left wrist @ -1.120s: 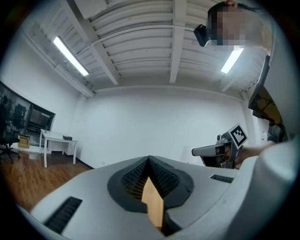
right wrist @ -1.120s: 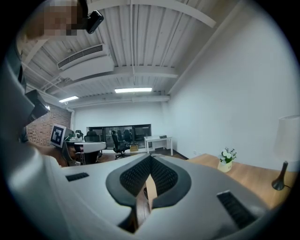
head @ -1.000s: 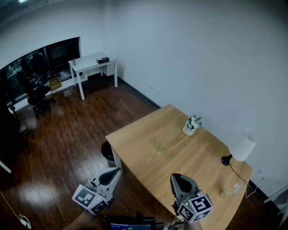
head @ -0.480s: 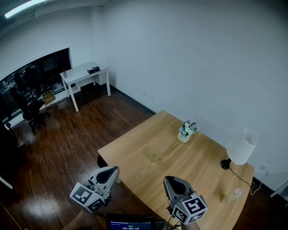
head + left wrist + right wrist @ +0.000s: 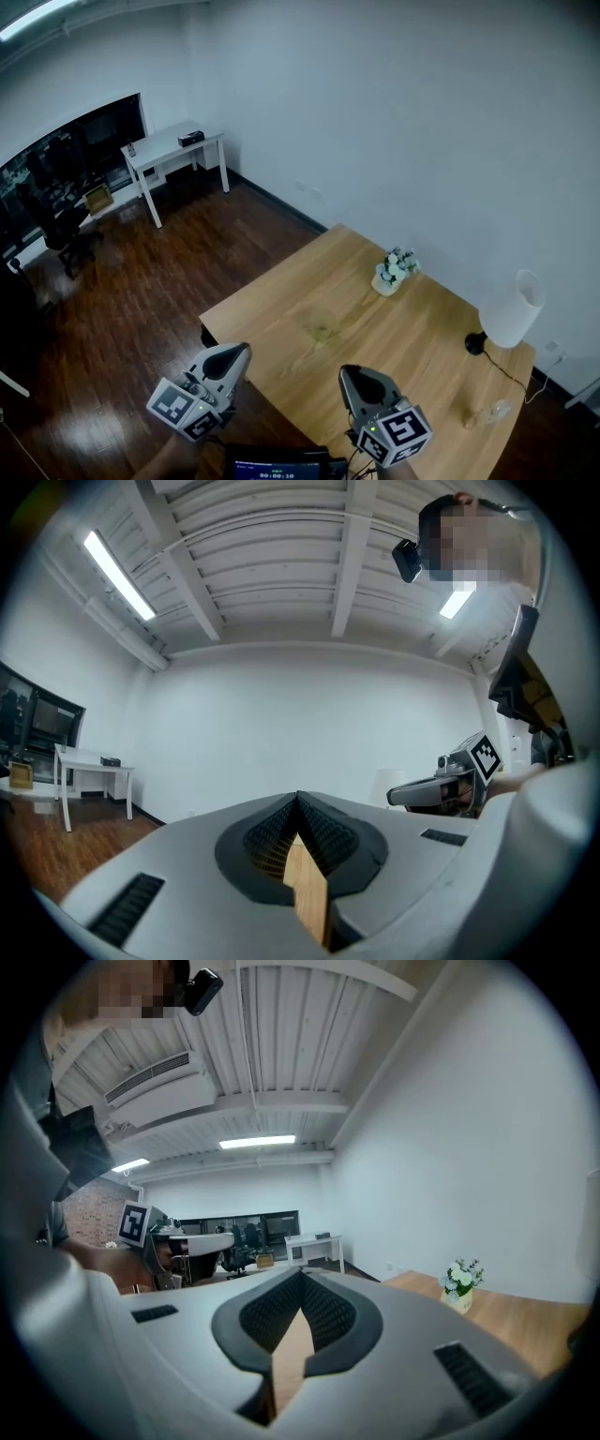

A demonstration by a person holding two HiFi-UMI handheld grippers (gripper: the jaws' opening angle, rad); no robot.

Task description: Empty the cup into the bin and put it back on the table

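Wooden surface (image 5: pixel 427 342) in white room, cup (image 5: pixel 322 326) near middle, untouched. Closed, empty: left hand-held gripper (image 5: pixel 238 350), right hand-held gripper (image 5: pixel 350 373). Open one wide first; clasp cup upright, gently.

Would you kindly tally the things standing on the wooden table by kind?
cup: 1
flower pot: 1
lamp: 1
clear object, too small to identify: 1
Total: 4
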